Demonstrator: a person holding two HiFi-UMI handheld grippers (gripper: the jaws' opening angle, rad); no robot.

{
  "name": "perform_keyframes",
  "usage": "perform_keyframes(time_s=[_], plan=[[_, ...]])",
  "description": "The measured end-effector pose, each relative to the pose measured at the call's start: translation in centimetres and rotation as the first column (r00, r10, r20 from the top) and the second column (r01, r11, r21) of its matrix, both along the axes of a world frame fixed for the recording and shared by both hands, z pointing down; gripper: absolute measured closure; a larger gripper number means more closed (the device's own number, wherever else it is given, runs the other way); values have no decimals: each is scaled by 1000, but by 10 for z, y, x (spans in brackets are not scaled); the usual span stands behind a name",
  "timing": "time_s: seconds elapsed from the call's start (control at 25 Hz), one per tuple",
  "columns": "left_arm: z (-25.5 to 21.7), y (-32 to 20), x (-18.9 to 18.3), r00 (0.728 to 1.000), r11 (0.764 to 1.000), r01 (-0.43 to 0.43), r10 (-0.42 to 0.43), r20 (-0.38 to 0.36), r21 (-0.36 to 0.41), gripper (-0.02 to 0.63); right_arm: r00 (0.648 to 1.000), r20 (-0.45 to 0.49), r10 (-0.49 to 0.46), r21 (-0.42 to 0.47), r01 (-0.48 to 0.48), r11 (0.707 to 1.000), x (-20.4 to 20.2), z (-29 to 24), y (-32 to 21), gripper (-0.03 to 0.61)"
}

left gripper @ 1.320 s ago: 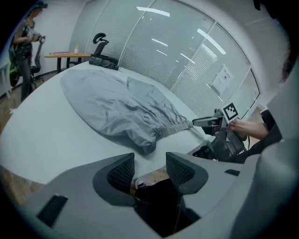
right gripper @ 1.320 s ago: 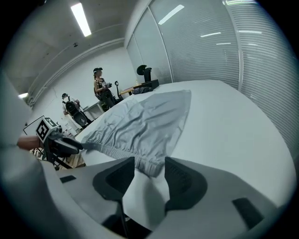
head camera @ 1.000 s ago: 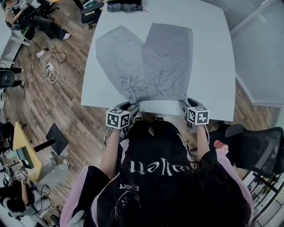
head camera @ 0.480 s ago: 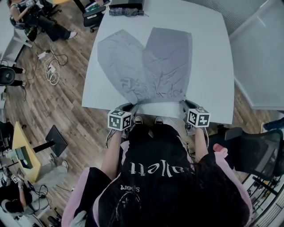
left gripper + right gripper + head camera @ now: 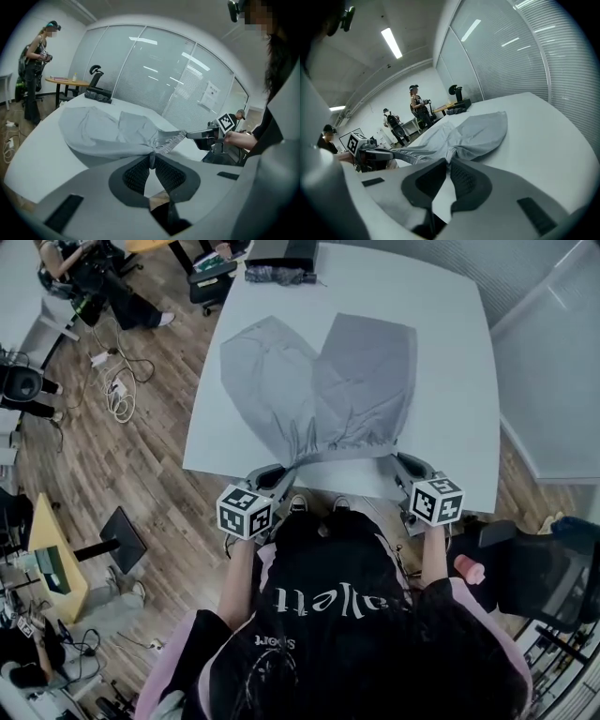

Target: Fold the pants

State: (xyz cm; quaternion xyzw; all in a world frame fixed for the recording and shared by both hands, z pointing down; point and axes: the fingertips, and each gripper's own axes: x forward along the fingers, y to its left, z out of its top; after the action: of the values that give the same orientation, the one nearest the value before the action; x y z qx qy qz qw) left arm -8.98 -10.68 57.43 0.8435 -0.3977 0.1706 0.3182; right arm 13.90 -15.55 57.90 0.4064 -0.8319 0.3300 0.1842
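Black shirt, white print across middle: "allett" legible, letters before it unclear. Smaller "sport" upside down toward shirt's lower left edge, above round white graphic, not legible. Marker cubes: black-white square codes, no letters. Paper notice on glass wall: print too small to read.

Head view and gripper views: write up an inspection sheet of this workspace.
Surface: white table, with the pants across its middle.
Job's things: grey pants, legs spread and pointing away, waistband at the near edge raised off the table.
Clutter: dark bundle at the far edge.
Grippers: left gripper and right gripper, fingers closing, each pinching a waistband corner.
Cables: loose coil on the floor left of the table.
Surroundings: wooden floor, office chair, glass wall, people nearby.
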Motion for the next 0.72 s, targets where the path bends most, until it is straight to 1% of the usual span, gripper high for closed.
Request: perform_keyframes(time_s=[0.2, 0.36, 0.48, 0.6, 0.72], plan=[[-43, -6, -2, 999, 995, -22, 26, -39, 94, 557, 999, 30, -33, 84, 31, 996, -12, -43, -3, 535], [-86, -10, -6, 996, 981, -22, 37, -76, 192, 557, 998, 48, -40, 154, 33, 988, -12, -78, 2, 537], [-118, -13, -9, 994, 960, -39, 64, -84, 276, 557, 997, 68, -38, 212, 23, 977, -11, -105, 4, 538], [-153, -16, -13, 990, 930, -58, 100, -96, 362, 557, 995, 92, -45, 270, 18, 963, -10, -136, 5, 538], [-183, -17, -16, 987, 902, -67, 123, -105, 428, 557, 991, 116, -61, 328, 20, 944, -11, -165, 6, 538]])
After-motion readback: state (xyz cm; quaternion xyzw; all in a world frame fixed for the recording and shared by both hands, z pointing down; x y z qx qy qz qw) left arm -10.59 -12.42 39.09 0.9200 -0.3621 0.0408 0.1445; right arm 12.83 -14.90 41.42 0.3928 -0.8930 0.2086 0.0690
